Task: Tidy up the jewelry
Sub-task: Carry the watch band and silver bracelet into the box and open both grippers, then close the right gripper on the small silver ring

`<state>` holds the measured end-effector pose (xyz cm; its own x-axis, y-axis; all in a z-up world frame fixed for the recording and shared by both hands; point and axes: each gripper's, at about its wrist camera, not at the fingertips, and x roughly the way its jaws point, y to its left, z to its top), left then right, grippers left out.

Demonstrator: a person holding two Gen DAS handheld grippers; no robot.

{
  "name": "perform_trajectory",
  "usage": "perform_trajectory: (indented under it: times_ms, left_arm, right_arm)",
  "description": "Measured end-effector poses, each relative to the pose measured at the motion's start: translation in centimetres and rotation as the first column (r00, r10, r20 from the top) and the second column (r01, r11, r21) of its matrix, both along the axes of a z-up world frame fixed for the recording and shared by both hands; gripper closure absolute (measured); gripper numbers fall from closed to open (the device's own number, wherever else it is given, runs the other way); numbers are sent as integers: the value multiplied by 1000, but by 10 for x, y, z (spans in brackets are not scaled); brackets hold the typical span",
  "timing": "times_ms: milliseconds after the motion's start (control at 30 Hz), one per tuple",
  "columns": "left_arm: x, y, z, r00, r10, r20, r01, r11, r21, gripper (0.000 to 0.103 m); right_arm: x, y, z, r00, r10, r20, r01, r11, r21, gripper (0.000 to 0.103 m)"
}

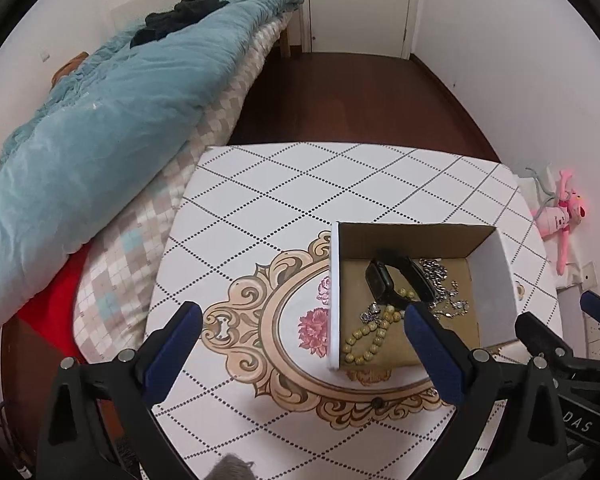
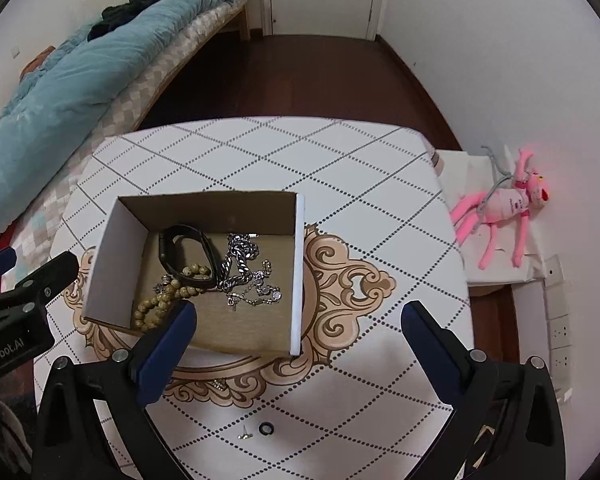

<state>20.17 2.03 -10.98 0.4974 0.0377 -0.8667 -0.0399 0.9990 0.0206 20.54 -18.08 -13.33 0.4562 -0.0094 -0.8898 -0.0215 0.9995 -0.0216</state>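
Observation:
An open cardboard box (image 1: 490, 276) (image 2: 118, 256) stands on the patterned table. Inside lie a black smart band (image 1: 400, 276) (image 2: 188, 252), a tan bead bracelet (image 1: 370, 334) (image 2: 160, 304), and silver chains (image 1: 444, 292) (image 2: 244, 276). My left gripper (image 1: 304, 320) is open and empty, hovering in front of the box's left side. My right gripper (image 2: 298, 318) is open and empty over the box's near right corner. On the table nearer me lie a small black ring (image 2: 265, 429), a tiny stud earring (image 2: 244, 435) and a small silver piece (image 2: 219, 384).
The white tablecloth (image 1: 300, 184) (image 2: 340, 168) has dotted diamonds and a tan ornamental frame. A bed with a teal duvet (image 1: 100, 128) (image 2: 60, 92) stands on the left. A pink plush toy (image 2: 500, 208) (image 1: 564, 216) lies at the right wall. A dark wood floor lies beyond.

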Motion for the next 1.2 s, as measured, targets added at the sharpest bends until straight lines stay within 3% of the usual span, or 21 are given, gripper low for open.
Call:
perform_trajectory:
  times_ms: [300,433,633,700,800,967,1200]
  left_arm:
    - [-44,0,41,996,-16,85,15,1000,21,0]
    - [-65,2,40,996,-12,88,11,1000,17,0]
    - [-88,-1,-14,1000,-2,2,1,999,43,0]
    - [-92,-3,-35,999,-1,-33,3,999,49,0]
    - [-92,-5,-64,997,3,-72,1,998,64,0]
    - [-89,-4,-89,994,10,-108,-2,997,75,1]
    - [-84,-1,-102,992,3,-129,5,998,66,1]
  right_arm:
    - [-45,-5,49,993,-27,114,22,999,46,0]
    - [-69,-7,54,991,-33,129,24,997,69,0]
    - [-101,-22,8,997,-48,56,37,983,180,2]
    - [-103,-24,-17,999,-44,14,40,978,206,22]
    - [-103,-24,-51,999,-36,-37,44,972,231,44]
    - [-102,-17,-87,998,-14,-57,26,976,218,54]
    - [-102,-3,-103,998,28,-55,-16,977,215,62]
